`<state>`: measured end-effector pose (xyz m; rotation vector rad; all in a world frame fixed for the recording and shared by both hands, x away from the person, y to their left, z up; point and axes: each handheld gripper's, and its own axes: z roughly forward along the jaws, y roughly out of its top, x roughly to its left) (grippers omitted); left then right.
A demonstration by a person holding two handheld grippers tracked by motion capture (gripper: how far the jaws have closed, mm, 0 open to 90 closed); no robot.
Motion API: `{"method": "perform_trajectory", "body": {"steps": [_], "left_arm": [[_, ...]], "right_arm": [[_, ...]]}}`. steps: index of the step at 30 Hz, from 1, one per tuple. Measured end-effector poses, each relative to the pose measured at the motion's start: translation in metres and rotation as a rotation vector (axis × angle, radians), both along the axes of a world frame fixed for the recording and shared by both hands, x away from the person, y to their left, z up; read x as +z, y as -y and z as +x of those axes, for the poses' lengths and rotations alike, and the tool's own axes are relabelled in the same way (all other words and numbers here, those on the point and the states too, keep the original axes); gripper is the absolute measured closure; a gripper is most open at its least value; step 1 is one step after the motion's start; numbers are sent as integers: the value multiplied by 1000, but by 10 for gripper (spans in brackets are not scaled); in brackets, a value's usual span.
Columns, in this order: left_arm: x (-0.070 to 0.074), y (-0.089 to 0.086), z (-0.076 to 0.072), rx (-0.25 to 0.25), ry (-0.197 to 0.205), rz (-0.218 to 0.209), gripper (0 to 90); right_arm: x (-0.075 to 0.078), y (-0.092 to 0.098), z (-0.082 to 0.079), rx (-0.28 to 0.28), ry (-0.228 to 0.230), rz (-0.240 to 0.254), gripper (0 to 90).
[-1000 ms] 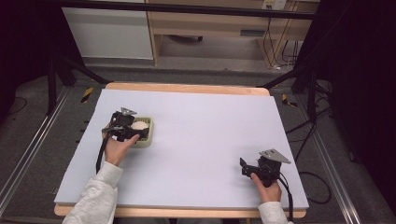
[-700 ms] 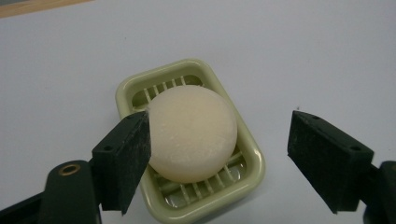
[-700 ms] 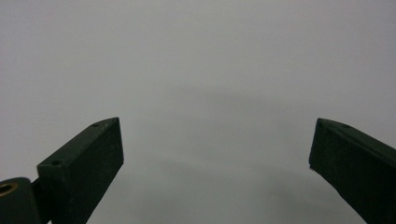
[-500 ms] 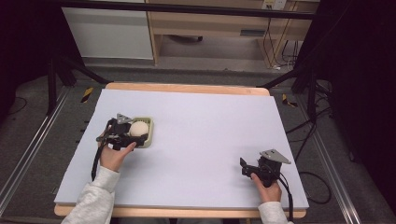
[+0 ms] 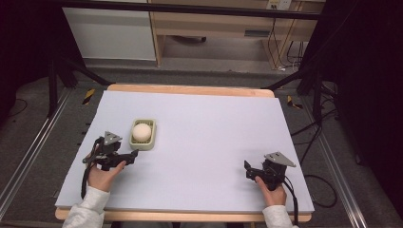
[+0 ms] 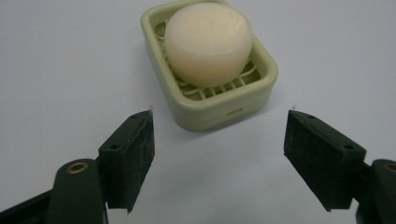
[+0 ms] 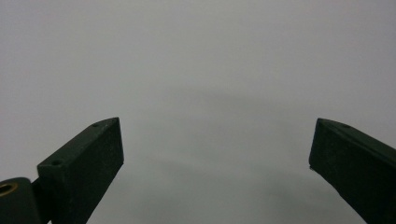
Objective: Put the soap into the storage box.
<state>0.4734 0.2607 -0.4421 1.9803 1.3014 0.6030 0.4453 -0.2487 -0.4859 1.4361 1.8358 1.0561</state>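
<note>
Resting apart from its work: left tool point(image 5: 133, 154), jaws spread yet just closing, nothing between; soap point(image 6: 208, 42) seated in green dish point(image 6: 261, 86) just beyond; placing judged done; right tool point(image 5: 247, 170) spread, empty, on surface point(image 5: 214, 128); next, withdrawal.

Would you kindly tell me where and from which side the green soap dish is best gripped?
Probably across the soap dish's short width, pads on its two long straight walls, approaching from above; the round soap bulges over the rim, so grip low.
</note>
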Motion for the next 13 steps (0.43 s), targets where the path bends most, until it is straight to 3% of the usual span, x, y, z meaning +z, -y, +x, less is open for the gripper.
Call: {"method": "perform_trajectory", "body": {"steps": [4,13], "left_arm": [[-9,-10,-9,4,-14,5,237],[-19,-33,-23,73,3,5,214]], "right_arm": [[0,0,0,-1,0,0,35],[0,0,0,-2,1,0,36]]}}
